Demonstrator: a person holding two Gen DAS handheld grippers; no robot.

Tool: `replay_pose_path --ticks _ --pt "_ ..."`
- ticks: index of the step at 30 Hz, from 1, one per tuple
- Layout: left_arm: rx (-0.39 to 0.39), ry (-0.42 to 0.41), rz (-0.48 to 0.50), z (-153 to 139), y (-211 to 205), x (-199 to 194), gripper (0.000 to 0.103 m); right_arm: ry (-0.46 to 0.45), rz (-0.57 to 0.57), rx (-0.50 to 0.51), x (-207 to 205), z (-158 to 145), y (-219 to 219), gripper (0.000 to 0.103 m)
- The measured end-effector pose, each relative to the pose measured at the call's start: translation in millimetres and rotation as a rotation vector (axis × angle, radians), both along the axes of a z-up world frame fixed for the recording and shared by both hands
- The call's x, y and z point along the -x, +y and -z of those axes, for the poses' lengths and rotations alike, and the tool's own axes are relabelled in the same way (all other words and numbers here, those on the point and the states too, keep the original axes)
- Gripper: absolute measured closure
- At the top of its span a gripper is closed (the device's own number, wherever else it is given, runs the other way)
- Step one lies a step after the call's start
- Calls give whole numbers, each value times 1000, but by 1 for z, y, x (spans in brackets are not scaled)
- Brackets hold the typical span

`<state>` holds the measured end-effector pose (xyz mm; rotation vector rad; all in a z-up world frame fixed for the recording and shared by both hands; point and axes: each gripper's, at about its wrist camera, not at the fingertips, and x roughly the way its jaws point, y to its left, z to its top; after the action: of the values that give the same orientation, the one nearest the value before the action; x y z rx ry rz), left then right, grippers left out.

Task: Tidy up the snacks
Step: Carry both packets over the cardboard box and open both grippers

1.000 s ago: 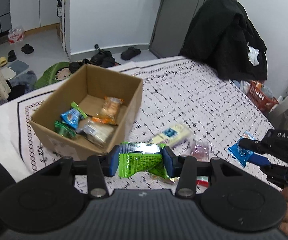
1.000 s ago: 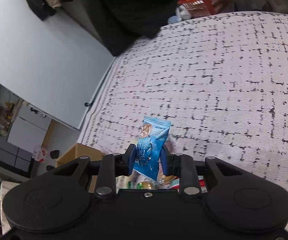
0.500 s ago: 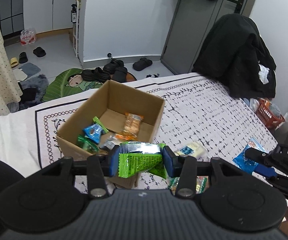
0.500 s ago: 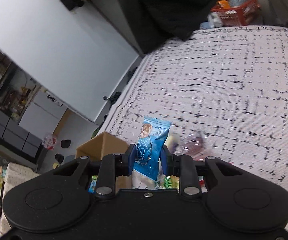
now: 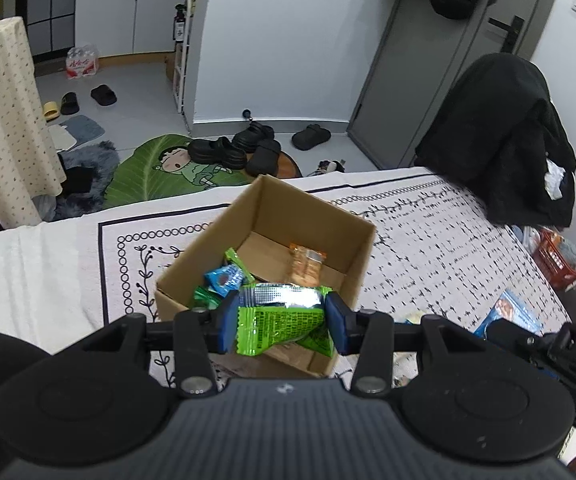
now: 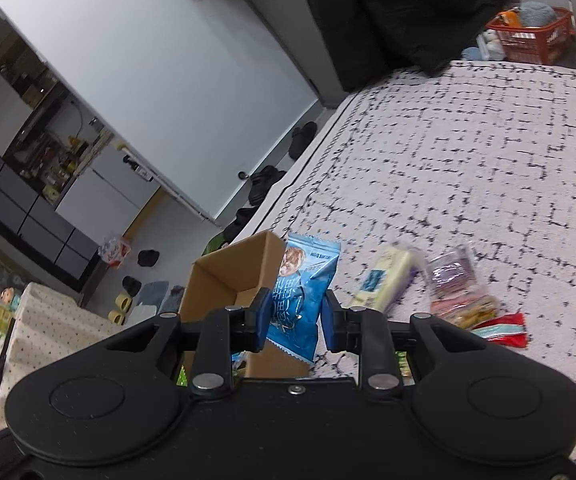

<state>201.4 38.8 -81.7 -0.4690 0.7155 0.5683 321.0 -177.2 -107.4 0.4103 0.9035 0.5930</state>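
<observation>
An open cardboard box stands on the patterned tablecloth and holds several snack packets, among them an orange one and a blue one. My left gripper is shut on a green snack packet and holds it above the box's near edge. My right gripper is shut on a blue snack packet, held just right of the box. The right gripper with its blue packet also shows at the right of the left wrist view.
Loose snacks lie on the cloth right of the box: a pale yellow bar, a purple packet and a red-edged packet. A chair draped with black clothes stands at the far table edge. A red basket sits on the floor.
Both grippers have risen and moved left toward the box with their packets. The green packet now hangs over the box's near edge, and the blue packet is beside the box.
</observation>
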Motion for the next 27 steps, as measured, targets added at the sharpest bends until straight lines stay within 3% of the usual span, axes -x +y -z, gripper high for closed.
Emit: replay_pose_path --ticks 19,27 --pt "116 21 -71 31 45 -11 58 -2 -96 26 12 14 52 77" --pt "141 50 -113 36 62 -13 44 6 -129 32 12 23 74 77"
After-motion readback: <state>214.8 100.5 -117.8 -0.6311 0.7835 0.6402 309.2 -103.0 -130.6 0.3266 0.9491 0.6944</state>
